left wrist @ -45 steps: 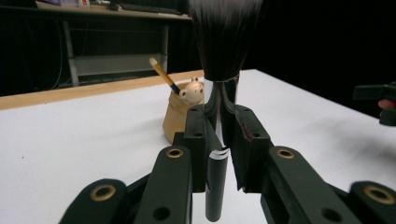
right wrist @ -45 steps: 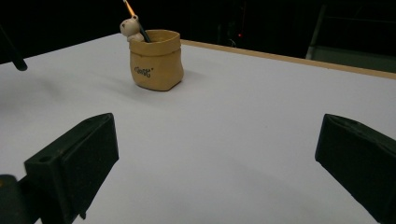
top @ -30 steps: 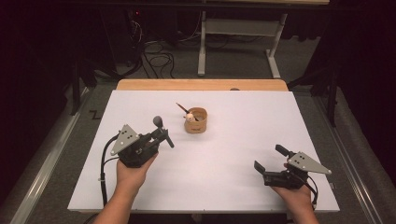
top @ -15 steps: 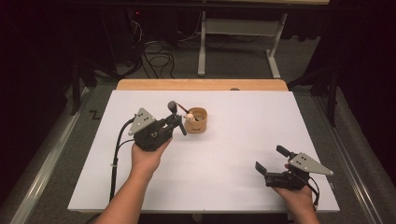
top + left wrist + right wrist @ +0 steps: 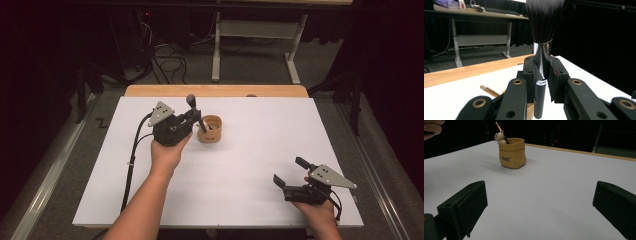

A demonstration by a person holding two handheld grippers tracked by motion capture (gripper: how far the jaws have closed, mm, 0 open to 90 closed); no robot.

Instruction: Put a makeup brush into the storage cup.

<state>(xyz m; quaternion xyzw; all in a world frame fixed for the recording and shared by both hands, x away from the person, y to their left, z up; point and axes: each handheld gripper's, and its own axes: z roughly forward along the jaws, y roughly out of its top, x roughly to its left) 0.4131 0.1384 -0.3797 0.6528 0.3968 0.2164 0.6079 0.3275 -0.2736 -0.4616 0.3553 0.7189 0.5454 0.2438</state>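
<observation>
**A dim room around a white bench**

The bench (image 5: 240,200) has a white top with a strip of pale wood (image 5: 215,90) along its far edge. Beyond it stands a second desk on a grey metal frame (image 5: 255,47), its feet resting on a grey carpet floor (image 5: 165,75). Loose black cables (image 5: 165,60) lie coiled on the carpet under that desk. Black curtains (image 5: 599,45) close off the sides and back, leaving the surroundings dark. In the left gripper view, the far desk (image 5: 474,15) carries a keyboard (image 5: 499,10) and small clutter. A metal rail (image 5: 45,175) runs along the floor at the left.
</observation>
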